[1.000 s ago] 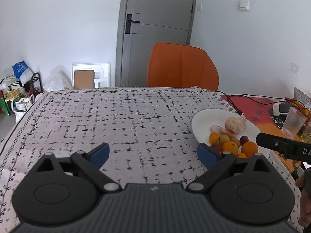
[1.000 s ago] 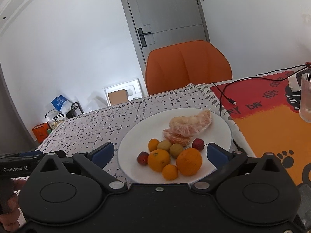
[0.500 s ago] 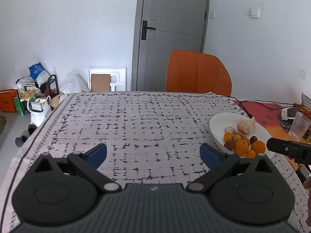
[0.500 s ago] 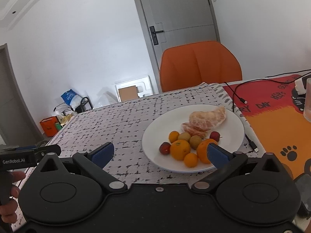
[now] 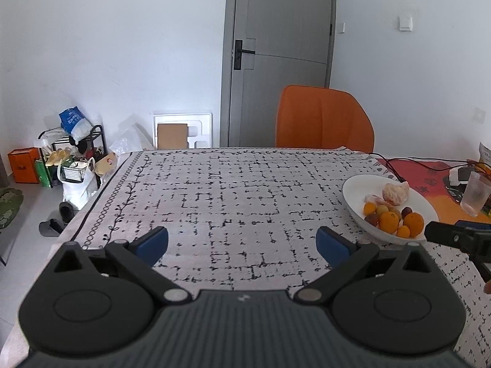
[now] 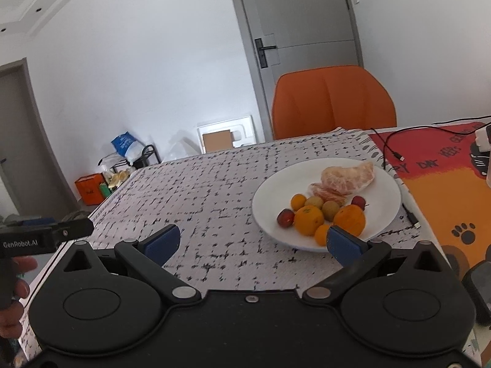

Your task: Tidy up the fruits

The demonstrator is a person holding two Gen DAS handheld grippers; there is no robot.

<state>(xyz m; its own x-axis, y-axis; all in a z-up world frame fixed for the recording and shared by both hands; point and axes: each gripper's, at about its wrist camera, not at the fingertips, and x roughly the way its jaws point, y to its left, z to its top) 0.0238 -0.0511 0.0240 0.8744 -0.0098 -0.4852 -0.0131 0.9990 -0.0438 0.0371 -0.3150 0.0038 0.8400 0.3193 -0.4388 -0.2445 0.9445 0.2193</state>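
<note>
Bench (image 5: 233, 190): covered with a pale cloth printed in broken black grid lines, with a vine-and-ring border along its left edge.

Plate (image 6: 276, 190): white, round, on the right part of the patterned cloth, just beside the red and orange mat (image 6: 442, 190). Contents, grouped toward the near side:
- peeled citrus (image 6: 353, 176), pale orange, at the back, with loose segments in front of it
- two oranges (image 6: 308, 220), side by side at the front
- two small orange fruits (image 6: 298, 201), one behind the oranges, one in front
- two yellow-green fruits (image 6: 330, 209), in the middle
- two small red fruits (image 6: 285, 217), one at each flank

Left gripper (image 5: 242, 243): blue pads spread wide, having just been opening, nothing between them, over bare cloth well left of the plate. Its side bar shows in the right wrist view, lettered "GenRobot.AI", with fingers of a hand (image 6: 18, 279) below.

Right gripper (image 6: 253, 240): blue pads wide apart, holding nothing; the right pad overlaps the plate's near rim in view, contact not determinable.

Mat: black lettering, partly legible as "DAY" and "HE'S"; black paw prints on the orange part.

Also present: black cable (image 6: 388, 142) with loose plug on the mat; clear tumbler (image 5: 475, 194) at far right; orange chair (image 5: 323, 118) behind the bench; grey door (image 5: 280, 55).
</note>
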